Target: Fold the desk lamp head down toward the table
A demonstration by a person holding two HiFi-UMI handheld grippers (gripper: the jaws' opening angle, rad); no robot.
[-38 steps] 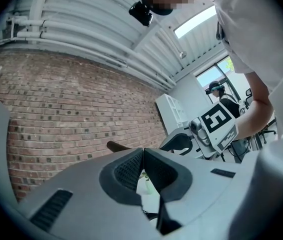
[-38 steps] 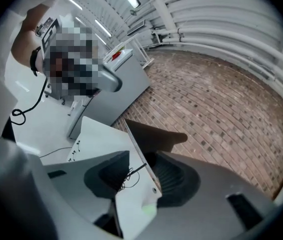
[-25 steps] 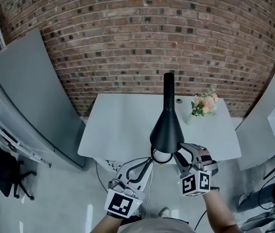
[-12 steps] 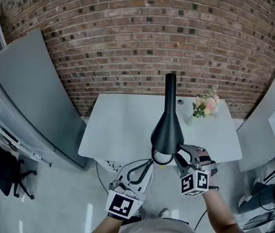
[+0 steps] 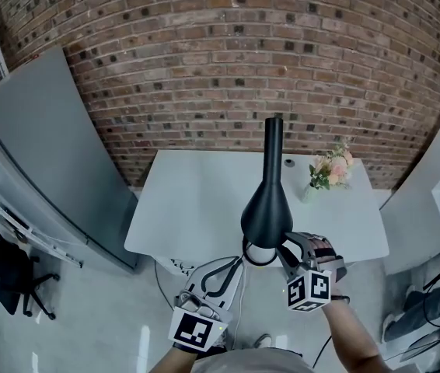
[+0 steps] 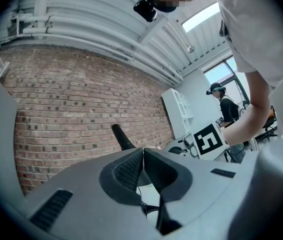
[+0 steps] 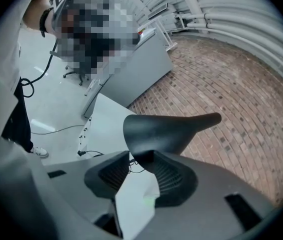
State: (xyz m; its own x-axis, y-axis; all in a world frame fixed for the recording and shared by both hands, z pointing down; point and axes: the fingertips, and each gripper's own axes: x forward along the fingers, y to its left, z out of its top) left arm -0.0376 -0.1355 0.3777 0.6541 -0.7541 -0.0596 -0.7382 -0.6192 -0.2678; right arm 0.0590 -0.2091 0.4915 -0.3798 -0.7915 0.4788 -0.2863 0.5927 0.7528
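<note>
A black desk lamp stands on the white table (image 5: 197, 200), and its cone head (image 5: 267, 208) points toward me with the stem rising behind it. My right gripper (image 5: 288, 253) sits just under the head's wide rim at the table's near edge. In the right gripper view the lamp head (image 7: 166, 129) lies right at the tips of that gripper (image 7: 140, 164), whose jaws stand apart with the table showing between them. My left gripper (image 5: 235, 263) hangs left of the rim, apart from it. Its pads (image 6: 131, 166) are pressed together on nothing, and the lamp stem (image 6: 121, 136) shows beyond them.
A small vase of pink flowers (image 5: 327, 169) stands at the table's far right. A grey panel (image 5: 41, 154) leans at the left and a brick wall (image 5: 220, 53) runs behind. Cables (image 5: 175, 264) hang at the table's front edge. Another person (image 6: 226, 109) stands far off.
The right gripper has crept slightly closer to the lamp head's rim. The lamp head and left gripper stay about where they were.
</note>
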